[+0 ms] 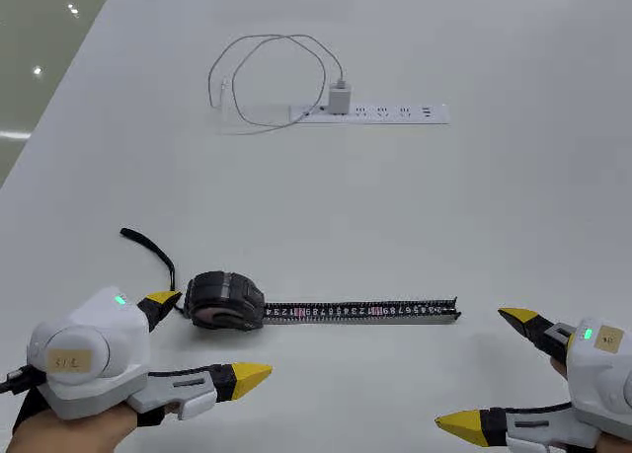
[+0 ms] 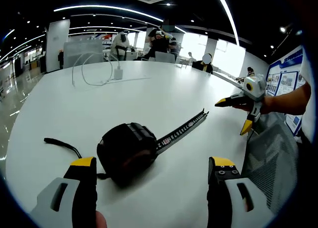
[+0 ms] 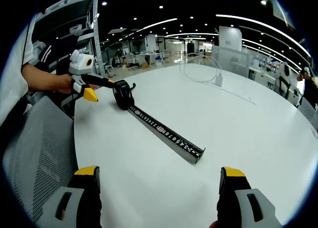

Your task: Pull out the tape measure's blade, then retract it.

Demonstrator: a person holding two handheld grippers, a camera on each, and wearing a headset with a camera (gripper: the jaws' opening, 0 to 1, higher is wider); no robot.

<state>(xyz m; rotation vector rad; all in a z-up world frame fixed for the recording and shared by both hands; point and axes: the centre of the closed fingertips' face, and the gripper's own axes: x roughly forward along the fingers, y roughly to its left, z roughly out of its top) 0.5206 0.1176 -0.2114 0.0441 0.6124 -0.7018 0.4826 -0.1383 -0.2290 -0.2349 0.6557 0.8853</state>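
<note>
Your left gripper (image 1: 207, 336) sits just behind the tape measure (image 1: 225, 301) near the surface's (image 1: 395, 206) near edge, jaws wide open and empty. The right gripper (image 1: 485, 370) is equally wide and holds nothing, just off the blade's (image 1: 365, 311) tip. Steady the tape measure first, then let the blade run back slowly. Its lock is hard to make out.

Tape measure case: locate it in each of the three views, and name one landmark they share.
Head view: the tape measure case lies lower left, just ahead of the left gripper.
Left gripper view: low, left of centre, just beyond the jaws.
Right gripper view: upper left, at the far end of the blade.
Shared landmark: that extended blade.
</note>
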